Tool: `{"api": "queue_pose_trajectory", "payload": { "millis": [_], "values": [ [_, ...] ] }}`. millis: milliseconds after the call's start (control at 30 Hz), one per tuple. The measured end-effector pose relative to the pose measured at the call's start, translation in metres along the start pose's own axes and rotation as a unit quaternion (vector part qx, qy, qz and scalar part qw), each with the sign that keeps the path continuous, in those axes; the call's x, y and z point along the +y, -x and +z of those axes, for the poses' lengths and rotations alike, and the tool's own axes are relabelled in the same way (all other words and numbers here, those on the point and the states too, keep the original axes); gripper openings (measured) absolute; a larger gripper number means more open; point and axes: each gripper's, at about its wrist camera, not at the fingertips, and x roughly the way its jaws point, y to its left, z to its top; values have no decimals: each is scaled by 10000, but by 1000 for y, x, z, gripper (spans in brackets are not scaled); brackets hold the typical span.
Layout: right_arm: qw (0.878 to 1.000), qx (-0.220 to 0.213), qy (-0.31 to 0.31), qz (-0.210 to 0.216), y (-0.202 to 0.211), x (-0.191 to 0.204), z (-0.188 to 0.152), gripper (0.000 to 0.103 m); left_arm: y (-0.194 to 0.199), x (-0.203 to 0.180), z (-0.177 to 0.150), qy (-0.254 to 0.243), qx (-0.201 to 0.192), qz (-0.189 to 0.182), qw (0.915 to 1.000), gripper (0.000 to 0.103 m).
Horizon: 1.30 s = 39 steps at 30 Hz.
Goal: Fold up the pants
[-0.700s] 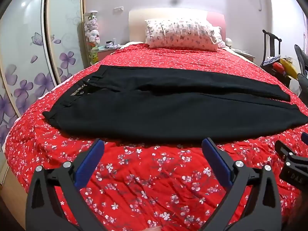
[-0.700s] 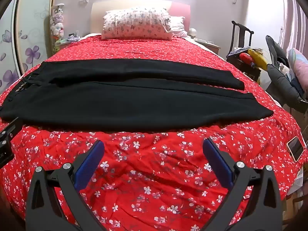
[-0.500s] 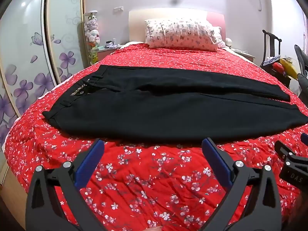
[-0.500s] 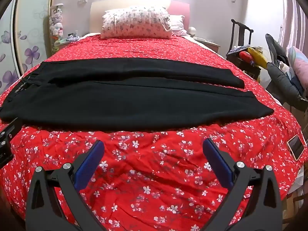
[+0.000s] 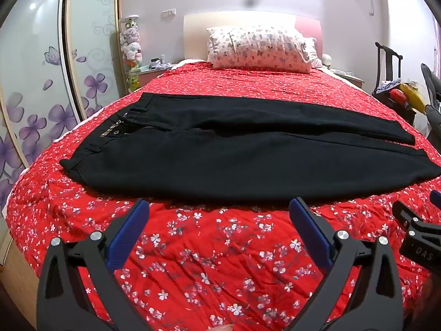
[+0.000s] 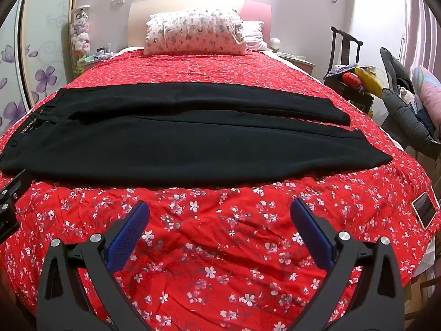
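Black pants [image 5: 234,151] lie flat across the red flowered bedspread [image 5: 209,251], waistband at the left, both legs running to the right, side by side. The same pants [image 6: 179,138] fill the middle of the right wrist view. My left gripper [image 5: 219,209] hovers over the bedspread just short of the pants' near edge, jaws wide open and empty. My right gripper [image 6: 219,211] stands likewise open and empty, a little further back from the near leg. Its edge shows in the left wrist view at the right [image 5: 416,234].
A flowered pillow [image 5: 259,47] leans on the headboard at the far end. A wardrobe with purple flower doors [image 5: 33,88] stands left of the bed. A chair with clothes and bags [image 6: 358,77] is at the right. A phone [image 6: 424,210] lies near the bed's right edge.
Both views have shifted very slightly; the pants lie as before and both grippers stay open.
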Motion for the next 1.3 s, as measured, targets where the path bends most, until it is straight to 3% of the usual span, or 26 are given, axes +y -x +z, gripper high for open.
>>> {"api": "queue_pose_trajectory", "payload": {
  "millis": [1300],
  "values": [
    [10000, -10, -19, -6, 0, -3, 0, 102, 0, -4, 0, -13, -12, -4, 10000, 101]
  ]
}}
